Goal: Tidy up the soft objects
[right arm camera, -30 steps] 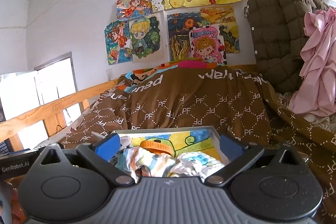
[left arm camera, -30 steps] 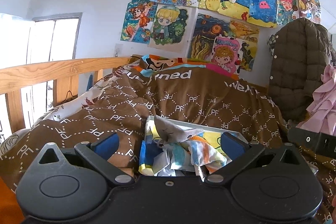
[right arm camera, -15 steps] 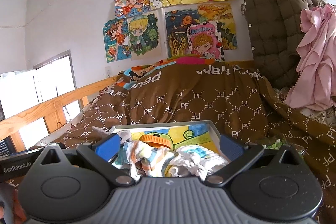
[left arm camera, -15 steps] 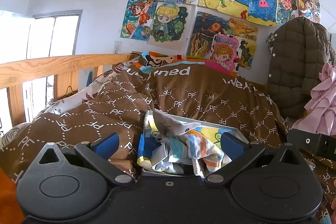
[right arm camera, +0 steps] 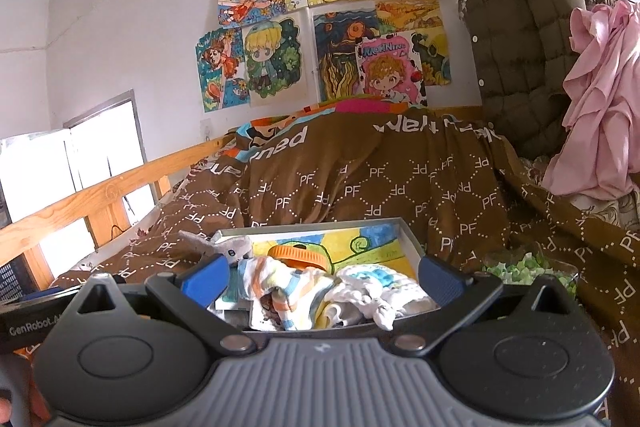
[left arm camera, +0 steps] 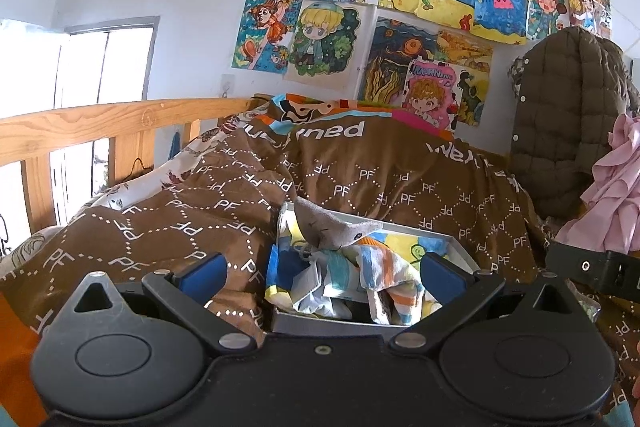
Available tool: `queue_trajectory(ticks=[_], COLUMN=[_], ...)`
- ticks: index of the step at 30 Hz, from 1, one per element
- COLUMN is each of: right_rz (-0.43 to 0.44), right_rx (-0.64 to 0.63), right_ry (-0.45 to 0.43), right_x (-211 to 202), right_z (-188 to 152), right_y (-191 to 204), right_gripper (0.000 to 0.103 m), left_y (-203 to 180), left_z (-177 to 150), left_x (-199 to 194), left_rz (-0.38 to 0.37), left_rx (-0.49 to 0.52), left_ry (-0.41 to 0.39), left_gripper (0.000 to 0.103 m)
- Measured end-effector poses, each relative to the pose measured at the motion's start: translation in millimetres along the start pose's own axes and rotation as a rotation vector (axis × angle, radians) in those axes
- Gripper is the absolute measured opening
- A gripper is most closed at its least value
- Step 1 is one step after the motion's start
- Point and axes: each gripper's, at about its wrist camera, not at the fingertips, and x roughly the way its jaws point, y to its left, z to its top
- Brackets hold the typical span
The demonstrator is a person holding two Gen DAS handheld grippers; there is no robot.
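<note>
A shallow grey box (left arm camera: pixel 456 247) (right arm camera: pixel 408 233) with a painted lining lies on the brown quilt. Inside it are a grey plush toy (left arm camera: pixel 332 227) (right arm camera: pixel 232 247), striped cloths (left arm camera: pixel 384 267) (right arm camera: pixel 296 287), a white cloth (right arm camera: pixel 380 287) and an orange ring (right arm camera: pixel 298 257). My left gripper (left arm camera: pixel 322 273) stands open just in front of the box, nothing between its blue pads (left arm camera: pixel 204 269). My right gripper (right arm camera: pixel 324 277) is open too, hovering over the box's near edge with the cloths lying between and below its pads (right arm camera: pixel 440 279).
A brown "PF" quilt (left arm camera: pixel 360 179) (right arm camera: pixel 360 179) heaps up behind the box. A wooden bed rail (left arm camera: pixel 100 123) runs along the left. A padded brown coat (right arm camera: pixel 516 47) and pink garment (right arm camera: pixel 600 87) hang at right. Green bits in a clear bag (right arm camera: pixel 528 267) lie right of the box.
Both grippers have drawn back and lowered slightly, so the box and cloths sit a little higher and farther in each view. Neither gripper has opened or closed.
</note>
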Motion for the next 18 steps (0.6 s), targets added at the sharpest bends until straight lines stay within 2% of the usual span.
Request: queue_trajectory(ticks=[18], right_rz=[-0.012], right_rx=[-0.002], right_ry=[0.034], right_x=[-13.2], right_z=[-9.8], right_y=[3.4], right_gripper=[0.103], left_y=[-2.8], left_z=[-7.3], left_x=[-11.3], left_rz=[0.006], left_rx=[0.006], left_ry=[0.022], left_gripper=[0.102])
